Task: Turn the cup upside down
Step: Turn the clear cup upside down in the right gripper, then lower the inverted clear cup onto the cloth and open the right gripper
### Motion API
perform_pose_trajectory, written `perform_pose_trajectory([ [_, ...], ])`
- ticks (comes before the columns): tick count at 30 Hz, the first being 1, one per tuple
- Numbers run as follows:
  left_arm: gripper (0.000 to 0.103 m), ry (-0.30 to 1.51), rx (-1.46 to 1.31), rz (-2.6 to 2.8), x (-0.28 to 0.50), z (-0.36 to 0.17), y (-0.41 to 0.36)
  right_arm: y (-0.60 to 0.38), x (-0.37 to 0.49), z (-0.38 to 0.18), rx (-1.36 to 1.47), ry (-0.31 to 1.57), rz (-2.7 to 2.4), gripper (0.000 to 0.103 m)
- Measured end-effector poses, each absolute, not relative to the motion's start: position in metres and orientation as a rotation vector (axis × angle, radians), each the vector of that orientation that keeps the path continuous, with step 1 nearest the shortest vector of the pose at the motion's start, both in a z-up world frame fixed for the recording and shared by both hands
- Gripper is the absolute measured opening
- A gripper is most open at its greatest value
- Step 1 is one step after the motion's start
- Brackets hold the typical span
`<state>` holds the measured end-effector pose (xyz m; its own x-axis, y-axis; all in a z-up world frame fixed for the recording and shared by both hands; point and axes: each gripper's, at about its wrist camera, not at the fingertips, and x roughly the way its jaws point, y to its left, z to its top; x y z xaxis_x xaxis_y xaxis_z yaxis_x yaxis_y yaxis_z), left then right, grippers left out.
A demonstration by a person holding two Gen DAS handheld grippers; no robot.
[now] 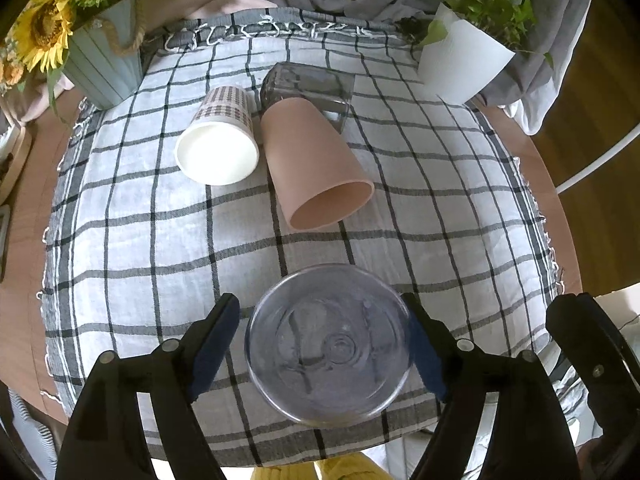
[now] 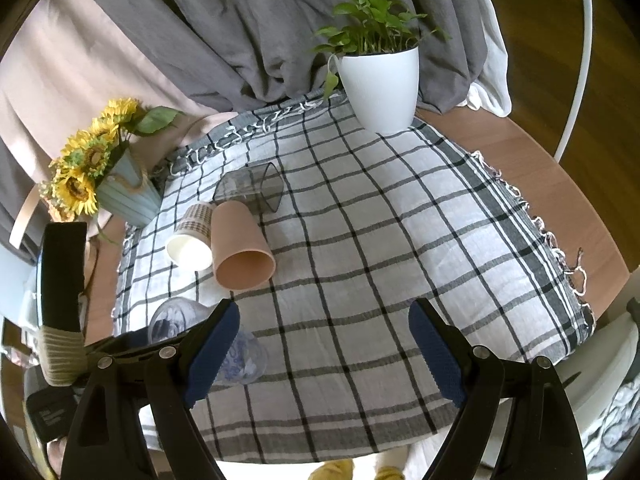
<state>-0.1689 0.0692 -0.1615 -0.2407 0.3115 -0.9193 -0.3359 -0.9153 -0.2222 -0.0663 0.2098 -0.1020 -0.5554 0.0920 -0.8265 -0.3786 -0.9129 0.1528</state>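
Nearest the left wrist lens, a clear cup [image 1: 328, 346] sits between the fingers of the left gripper [image 1: 324, 340]. Its circular end faces the camera, with a ringed base visible through the transparent wall. The jaws stand apart around it; the right pad looks to touch the rim, the left pad shows a sliver of cloth between, so whether it is truly clamped is hard to tell. In the right wrist view the same cup [image 2: 244, 360] appears tilted, partly hidden behind the inner finger of the right gripper [image 2: 324, 344], whose jaws are spread wide with only checked tablecloth [image 2: 360, 260] between them.

Ahead of the left jaws lie three more cups, all on their sides: a pink cup [image 1: 312, 160] with its mouth toward the camera, a patterned paper cup [image 1: 218, 140] touching its left side, showing a white inside, and a smoky glass tumbler [image 1: 308, 88] just behind. All look empty.

Four cups in all. Two pots stand farther off: a pale blue planter [image 1: 102, 64] holding sunflowers and a white pot [image 1: 460, 60] holding a green plant.
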Motion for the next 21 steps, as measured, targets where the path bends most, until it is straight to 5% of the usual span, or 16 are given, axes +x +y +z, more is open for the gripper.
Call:
perform_pose_trajectory([
  [21,0.095,0.005,-1.555,2.227,-0.161,-0.149,0.065,0.204,-0.06,-0.093,-1.283,0.407,2.516,0.097],
])
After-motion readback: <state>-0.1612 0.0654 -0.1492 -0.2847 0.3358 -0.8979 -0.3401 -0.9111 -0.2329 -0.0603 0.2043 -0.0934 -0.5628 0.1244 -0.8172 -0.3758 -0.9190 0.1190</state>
